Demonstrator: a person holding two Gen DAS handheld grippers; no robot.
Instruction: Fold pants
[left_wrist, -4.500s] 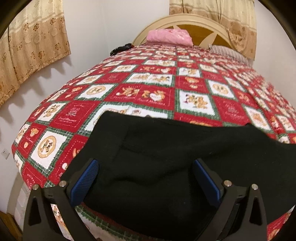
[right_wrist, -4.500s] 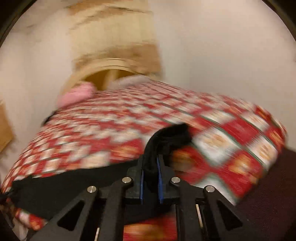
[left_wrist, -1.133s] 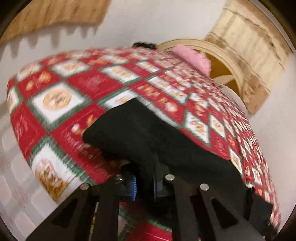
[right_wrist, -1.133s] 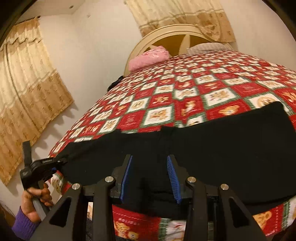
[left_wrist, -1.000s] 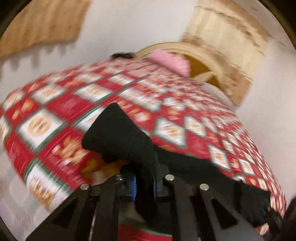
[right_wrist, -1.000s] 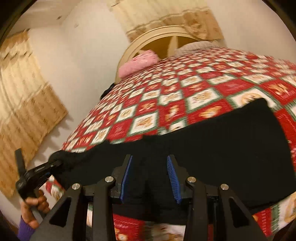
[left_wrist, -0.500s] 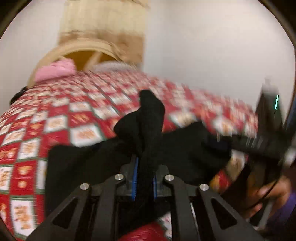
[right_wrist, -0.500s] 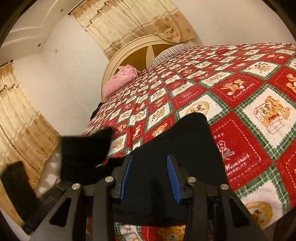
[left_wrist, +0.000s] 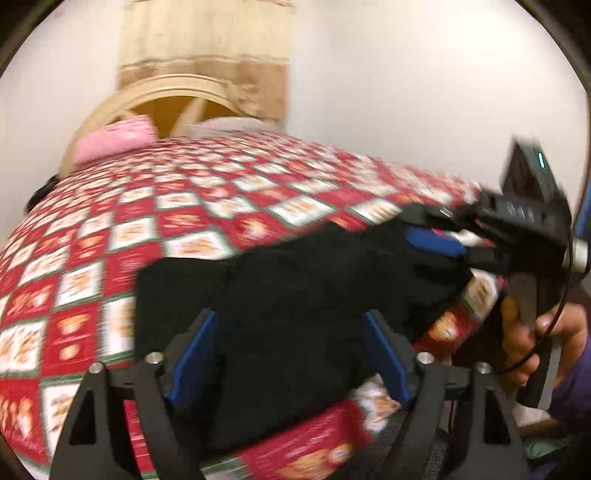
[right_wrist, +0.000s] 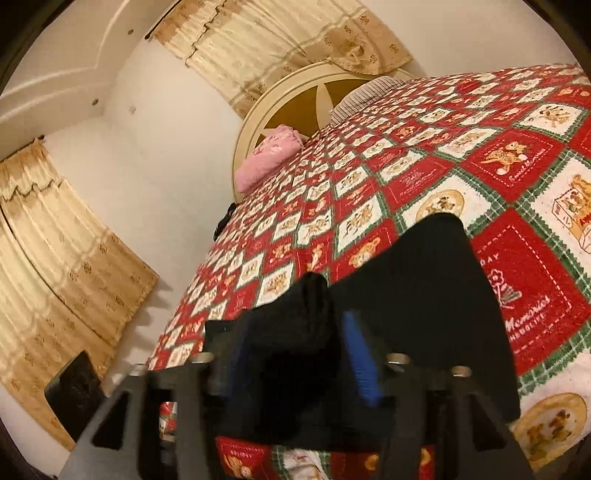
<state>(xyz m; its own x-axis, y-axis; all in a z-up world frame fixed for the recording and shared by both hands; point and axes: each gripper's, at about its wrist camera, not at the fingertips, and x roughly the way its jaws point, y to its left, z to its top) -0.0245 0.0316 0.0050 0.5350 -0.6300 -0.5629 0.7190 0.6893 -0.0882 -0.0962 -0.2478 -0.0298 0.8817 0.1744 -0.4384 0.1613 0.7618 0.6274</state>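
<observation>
Both grippers are opening — the left gripper (left_wrist: 291, 354) (clamped on cloth a moment ago) now stands wide over the folded black pants (left_wrist: 295, 291) on the bed (left_wrist: 184, 206); the right gripper (right_wrist: 295, 362) spreads beside a raised fold.

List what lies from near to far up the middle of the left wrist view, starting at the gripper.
left gripper, its jaws opening with the cloth loose between them → black pants lying on the bed → red checked quilt → pink pillow → headboard → curtain
</observation>
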